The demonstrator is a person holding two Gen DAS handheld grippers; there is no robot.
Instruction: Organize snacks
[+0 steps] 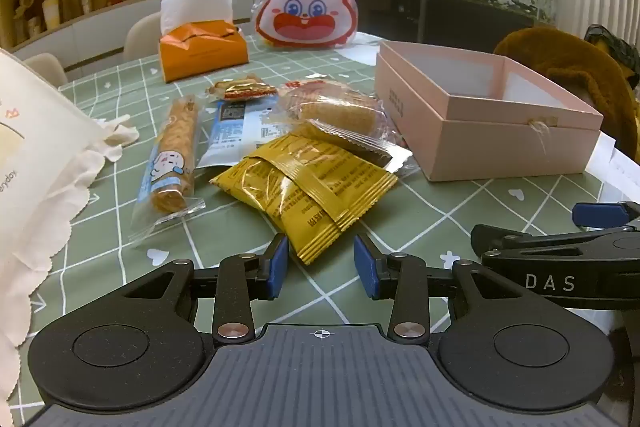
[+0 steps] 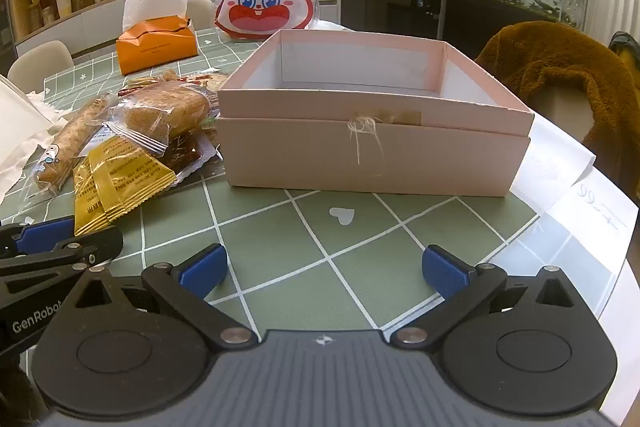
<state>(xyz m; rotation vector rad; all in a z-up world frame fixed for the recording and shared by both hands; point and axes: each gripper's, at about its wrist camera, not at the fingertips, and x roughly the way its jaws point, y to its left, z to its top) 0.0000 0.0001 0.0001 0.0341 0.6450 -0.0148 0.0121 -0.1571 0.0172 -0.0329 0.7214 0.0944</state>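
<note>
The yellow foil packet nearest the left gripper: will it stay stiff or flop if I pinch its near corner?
The yellow foil packet looks crinkled and thin, so it will probably sag from a corner pinch. Its glossy film may slip between the left gripper pads. It looks light, and a push would likely slide it across the tablecloth.

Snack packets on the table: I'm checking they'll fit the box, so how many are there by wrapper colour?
Yellow foil packet: 1
Clear-wrapped bread: 1
Clear-and-blue biscuit stick packet: 1
Blue-and-white packet: 1
Small red-and-gold packet: 1
Total: 5 visible; any hidden underneath cannot be told. The pink box shows nothing inside.
</note>
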